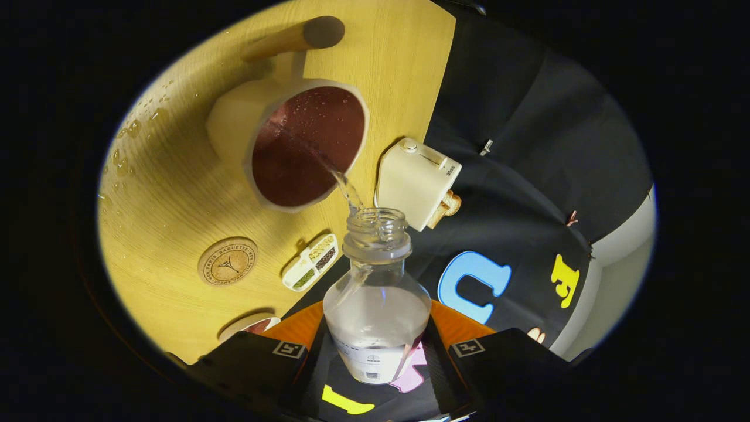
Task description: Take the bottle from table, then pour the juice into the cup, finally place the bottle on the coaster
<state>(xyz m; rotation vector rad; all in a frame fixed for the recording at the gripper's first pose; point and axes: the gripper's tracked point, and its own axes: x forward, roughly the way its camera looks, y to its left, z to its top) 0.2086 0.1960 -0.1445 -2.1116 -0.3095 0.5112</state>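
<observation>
Gripper view: the bottle (377, 299) is being held clamped between the nearly closed jaws and tipped, its stream best being kept inside the cup (307, 146) rim.

Toaster (417, 181) crowds cup (304, 146); coaster (228, 261) unobstructed.

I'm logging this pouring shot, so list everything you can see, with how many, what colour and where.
bottle: one, clear, open-necked, tilted toward the cup, between the fingers
stream of liquid: one, clear, from bottle mouth into cup
cup: one, cream, dark red inside, wooden handle, beyond the bottle
coaster: one, cork, round, beside the cup
compartment box: one, white, between coaster and bottle
toaster-like box: one, cream, at the table's edge
table: one, light wood, wet with droplets
claw: one, black and orange, shut on the bottle
</observation>
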